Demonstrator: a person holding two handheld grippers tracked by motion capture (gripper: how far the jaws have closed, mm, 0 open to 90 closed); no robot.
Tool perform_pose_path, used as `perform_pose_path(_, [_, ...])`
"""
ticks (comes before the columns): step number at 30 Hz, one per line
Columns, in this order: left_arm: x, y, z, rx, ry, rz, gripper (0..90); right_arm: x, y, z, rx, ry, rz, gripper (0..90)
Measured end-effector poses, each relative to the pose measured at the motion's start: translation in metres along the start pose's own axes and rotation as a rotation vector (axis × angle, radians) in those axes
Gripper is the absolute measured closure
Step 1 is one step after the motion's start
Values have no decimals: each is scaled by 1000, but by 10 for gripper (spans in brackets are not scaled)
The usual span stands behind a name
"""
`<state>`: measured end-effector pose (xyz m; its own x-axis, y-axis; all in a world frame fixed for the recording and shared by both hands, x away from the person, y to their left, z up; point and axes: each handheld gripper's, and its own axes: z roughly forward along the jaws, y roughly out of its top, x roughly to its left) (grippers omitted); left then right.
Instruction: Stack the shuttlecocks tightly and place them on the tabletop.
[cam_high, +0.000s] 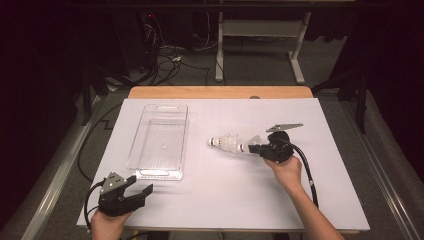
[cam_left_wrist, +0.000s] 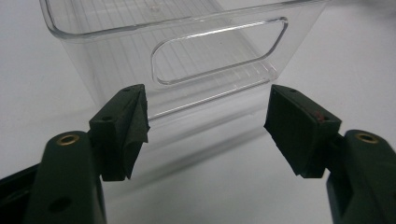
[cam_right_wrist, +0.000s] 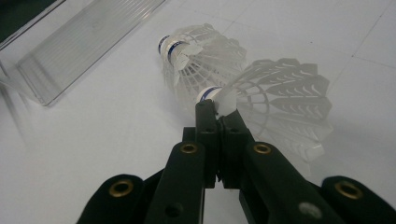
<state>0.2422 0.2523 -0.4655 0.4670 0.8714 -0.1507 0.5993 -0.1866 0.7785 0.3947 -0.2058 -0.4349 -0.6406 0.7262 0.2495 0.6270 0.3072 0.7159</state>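
My right gripper (cam_right_wrist: 218, 109) pinches a shuttlecock's (cam_right_wrist: 285, 100) skirt edge mid-frame; my left gripper (cam_left_wrist: 205, 123) gapes facing the clear bin's (cam_left_wrist: 187, 56) end wall, bare bench (cam_high: 225, 190) around.

We cannot count the nested shuttlecocks (cam_right_wrist: 205, 60); the skirt (cam_right_wrist: 289, 102) at three o'clock hides its cork. In the left gripper view, the clear bin (cam_left_wrist: 187, 51) is cut off at twelve o'clock.

A nested stack of white plastic shuttlecocks with blue-banded cork heads (cam_high: 228, 143) (cam_right_wrist: 205, 60) is seen lying on its side on the white counter (cam_high: 220, 200), right of a clear plastic bin (cam_high: 159, 141); the nearest skirt's edge is pinched in the right tongs (cam_high: 254, 147) (cam_right_wrist: 217, 109).
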Motion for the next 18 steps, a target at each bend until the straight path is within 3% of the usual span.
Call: perform_pose_path(18, [0, 0, 0, -1, 1, 1, 310, 1, 7, 10, 0, 7, 8, 894])
